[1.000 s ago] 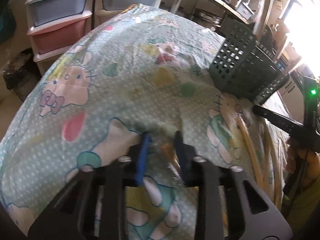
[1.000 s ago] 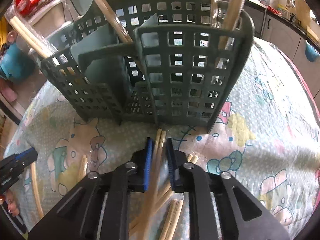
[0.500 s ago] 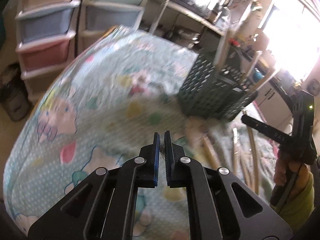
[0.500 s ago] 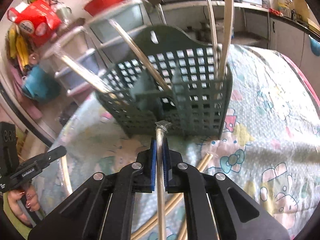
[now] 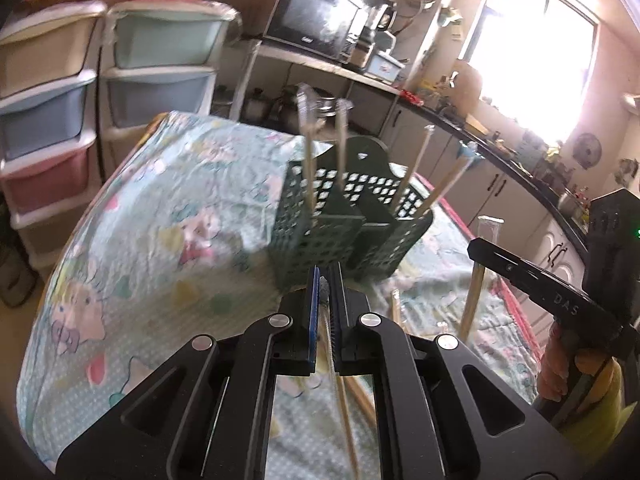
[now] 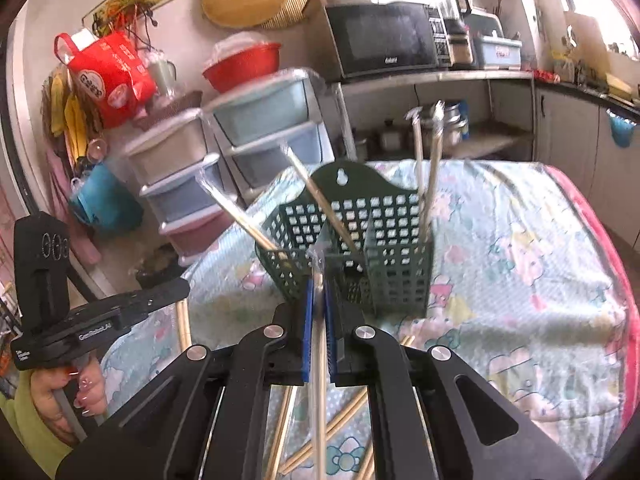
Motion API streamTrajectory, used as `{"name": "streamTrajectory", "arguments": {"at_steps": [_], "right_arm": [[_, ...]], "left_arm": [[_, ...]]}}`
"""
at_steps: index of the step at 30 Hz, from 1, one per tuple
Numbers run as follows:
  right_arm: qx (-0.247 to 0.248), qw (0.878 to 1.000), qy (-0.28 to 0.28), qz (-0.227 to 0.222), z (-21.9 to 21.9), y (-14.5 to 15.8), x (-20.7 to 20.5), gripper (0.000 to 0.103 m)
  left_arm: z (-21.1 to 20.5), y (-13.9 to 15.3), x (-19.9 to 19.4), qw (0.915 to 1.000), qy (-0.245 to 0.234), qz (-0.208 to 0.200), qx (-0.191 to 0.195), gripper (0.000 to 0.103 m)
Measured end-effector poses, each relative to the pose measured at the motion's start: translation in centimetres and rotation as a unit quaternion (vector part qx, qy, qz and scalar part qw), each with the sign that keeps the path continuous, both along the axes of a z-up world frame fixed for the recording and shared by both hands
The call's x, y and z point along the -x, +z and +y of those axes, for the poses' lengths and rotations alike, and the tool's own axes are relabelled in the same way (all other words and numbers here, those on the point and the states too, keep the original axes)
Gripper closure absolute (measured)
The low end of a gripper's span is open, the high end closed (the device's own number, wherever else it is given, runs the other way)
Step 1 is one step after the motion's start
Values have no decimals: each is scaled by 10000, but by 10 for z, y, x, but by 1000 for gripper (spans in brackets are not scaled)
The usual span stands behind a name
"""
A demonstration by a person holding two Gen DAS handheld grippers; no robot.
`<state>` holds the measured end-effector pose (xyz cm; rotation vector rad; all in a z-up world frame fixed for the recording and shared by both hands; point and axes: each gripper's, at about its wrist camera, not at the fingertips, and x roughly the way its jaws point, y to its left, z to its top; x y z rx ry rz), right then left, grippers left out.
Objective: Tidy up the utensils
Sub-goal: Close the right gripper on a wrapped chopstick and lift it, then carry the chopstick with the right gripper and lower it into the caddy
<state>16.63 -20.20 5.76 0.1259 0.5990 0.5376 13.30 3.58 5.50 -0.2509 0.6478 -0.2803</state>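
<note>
the utensil holder (image 6: 360, 248) stands on the cloth-covered worktop (image 6: 520, 264), with wrapped chopsticks (image 6: 428, 168) upright in its compartments; loose chopsticks (image 6: 340, 424) lie on the cloth in front of it; behind the worktop stand the drawer units (image 6: 192, 184), and to their right a microwave (image 6: 380, 40) sits on a shelf; a bowl (image 6: 244, 66) rests on top of the drawers.
</note>
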Motion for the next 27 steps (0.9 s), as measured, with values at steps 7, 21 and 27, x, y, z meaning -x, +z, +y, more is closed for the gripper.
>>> {"name": "streamTrajectory", "arguments": {"at_steps": [7,21,27], "right_arm": [[-96,9995,-154,-265,-16,14,18,97],[-256,9964,-477,-654,-38,34,36,98],[-280,9950,-573,-766,-45,40,41,98]], "left_arm": [[-17,13,-4,9997,-178,-148,-10,100],[-49,48,-9,9965,-547,-635,-63,100],[-59,58,-13,9950,-669,-743,-50,100]]}}
